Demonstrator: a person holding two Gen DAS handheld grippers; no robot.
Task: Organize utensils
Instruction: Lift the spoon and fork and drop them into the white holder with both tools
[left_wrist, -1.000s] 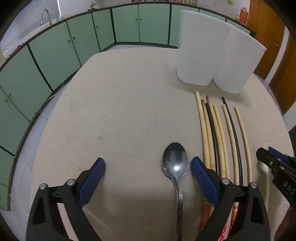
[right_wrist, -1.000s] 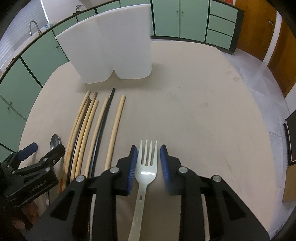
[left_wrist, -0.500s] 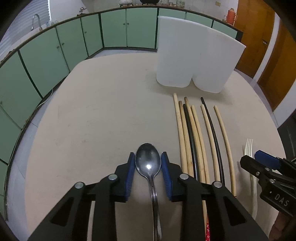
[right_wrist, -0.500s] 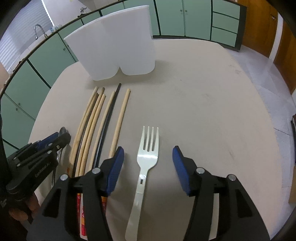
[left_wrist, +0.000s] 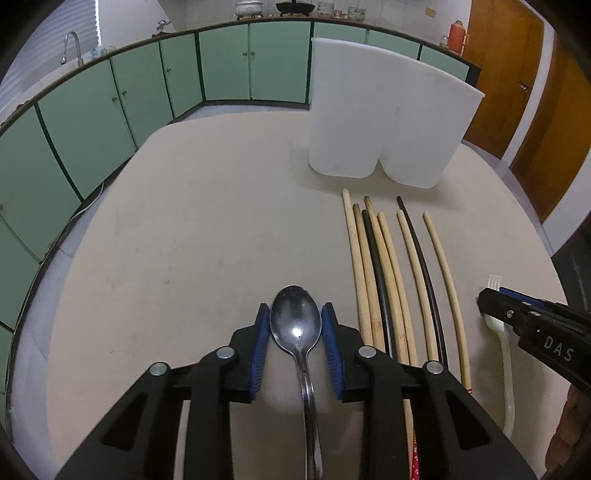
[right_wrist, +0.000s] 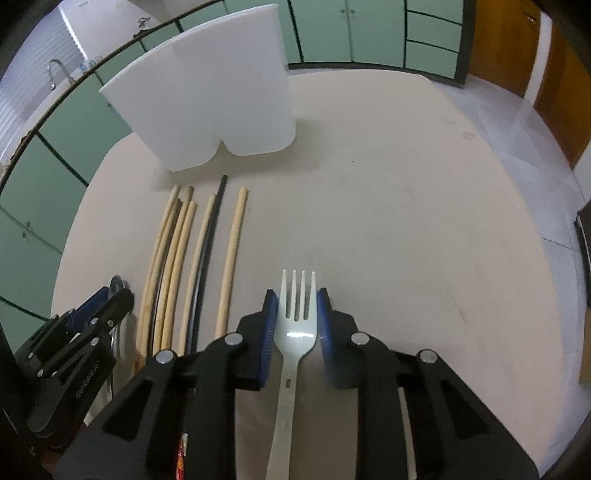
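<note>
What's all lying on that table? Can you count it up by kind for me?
Spoon: 1
Fork: 1
Tan chopsticks: 6
Black chopsticks: 2
White holder: 1
Total: 11

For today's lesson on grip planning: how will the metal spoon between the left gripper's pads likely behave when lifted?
The metal spoon looks rigid, so it should not flex. Its polished, rounded bowl sits between the left gripper pads, so it may slip or pivot. Its long handle trails back, probably tilting it downward.
</note>
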